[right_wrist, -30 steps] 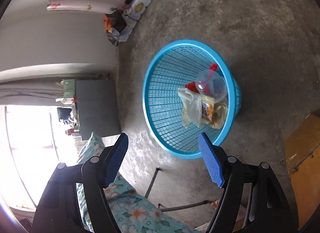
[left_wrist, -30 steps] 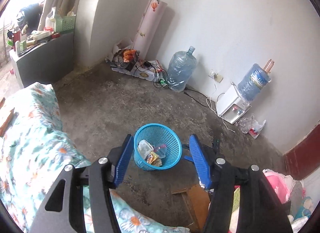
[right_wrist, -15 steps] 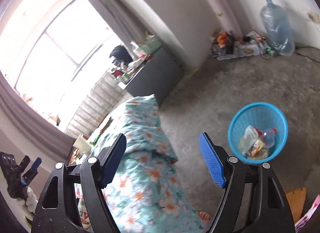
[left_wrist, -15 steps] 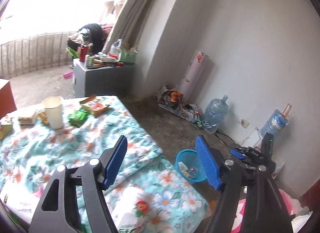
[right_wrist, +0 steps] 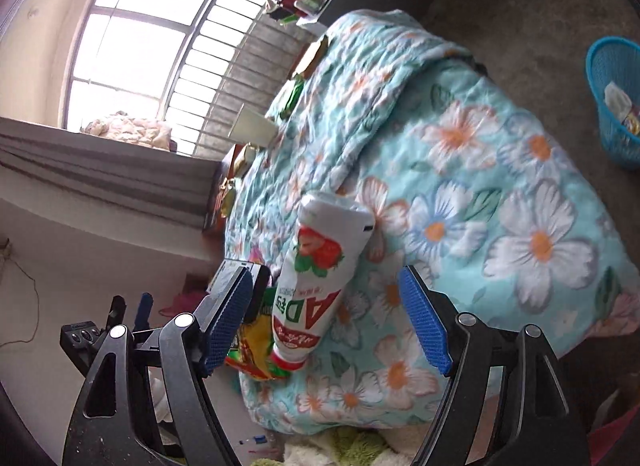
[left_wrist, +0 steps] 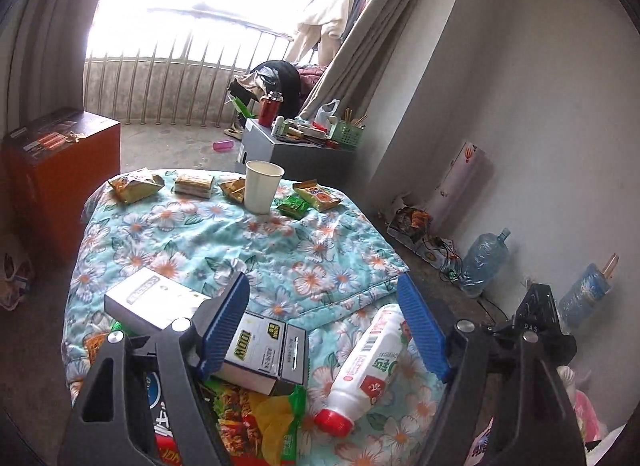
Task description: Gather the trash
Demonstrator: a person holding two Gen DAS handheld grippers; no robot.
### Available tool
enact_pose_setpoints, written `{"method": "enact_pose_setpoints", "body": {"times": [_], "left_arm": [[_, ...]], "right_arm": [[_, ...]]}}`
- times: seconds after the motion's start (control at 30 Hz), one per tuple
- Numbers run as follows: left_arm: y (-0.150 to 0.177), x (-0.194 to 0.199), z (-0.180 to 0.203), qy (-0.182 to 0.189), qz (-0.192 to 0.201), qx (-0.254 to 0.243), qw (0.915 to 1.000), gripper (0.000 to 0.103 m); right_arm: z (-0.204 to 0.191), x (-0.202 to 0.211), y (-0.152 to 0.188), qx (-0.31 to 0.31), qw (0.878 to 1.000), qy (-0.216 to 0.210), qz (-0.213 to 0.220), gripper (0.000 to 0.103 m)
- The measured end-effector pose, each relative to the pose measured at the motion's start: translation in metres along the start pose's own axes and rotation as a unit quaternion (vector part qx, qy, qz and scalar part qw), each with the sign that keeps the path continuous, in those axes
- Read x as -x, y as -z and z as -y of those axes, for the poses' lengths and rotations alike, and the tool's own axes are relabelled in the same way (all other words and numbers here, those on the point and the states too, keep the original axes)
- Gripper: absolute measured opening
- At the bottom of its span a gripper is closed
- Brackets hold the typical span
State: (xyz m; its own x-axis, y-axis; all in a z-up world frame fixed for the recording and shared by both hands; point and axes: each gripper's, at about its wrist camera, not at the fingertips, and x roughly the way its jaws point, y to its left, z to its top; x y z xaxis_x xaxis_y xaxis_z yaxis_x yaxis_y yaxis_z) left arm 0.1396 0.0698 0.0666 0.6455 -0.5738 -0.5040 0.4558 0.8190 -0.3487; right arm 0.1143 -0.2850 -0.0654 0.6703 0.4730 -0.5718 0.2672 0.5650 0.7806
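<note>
A white drink bottle with a red cap lies on the floral quilt, beside a printed box, a white box and a green-yellow snack bag. Farther back stand a paper cup and several snack wrappers. My left gripper hovers over the near items, its jaws opening with nothing pressed between them. My right gripper is open above the same bottle, its pads clear of it. The blue trash basket holds wrappers on the floor.
An orange cabinet stands left of the quilt, and a grey cabinet with clutter stands behind it by the barred window. Water jugs and cables line the right wall. Bare concrete floor lies between quilt and basket.
Both views have swung away from the blue basket on the floor and now look over the quilt with its trash. The left jaws stand wider than before.
</note>
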Motion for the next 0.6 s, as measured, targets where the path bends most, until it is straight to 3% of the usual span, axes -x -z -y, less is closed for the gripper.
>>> {"method": "enact_pose_setpoints", "body": {"times": [0.17,0.6], "left_arm": [[0.023,0.018,-0.028,-0.006,-0.004,0.014,0.9999,0.074],[0.074,0.025,-0.074,-0.016,-0.055,0.028,0.9980,0.074]], "right_arm": [[-0.016,-0.042,0.012,-0.016,0.999,0.014,-0.036,0.072],[-0.035,-0.082,0.016,0.008,0.995,0.092,-0.037,0.072]]}}
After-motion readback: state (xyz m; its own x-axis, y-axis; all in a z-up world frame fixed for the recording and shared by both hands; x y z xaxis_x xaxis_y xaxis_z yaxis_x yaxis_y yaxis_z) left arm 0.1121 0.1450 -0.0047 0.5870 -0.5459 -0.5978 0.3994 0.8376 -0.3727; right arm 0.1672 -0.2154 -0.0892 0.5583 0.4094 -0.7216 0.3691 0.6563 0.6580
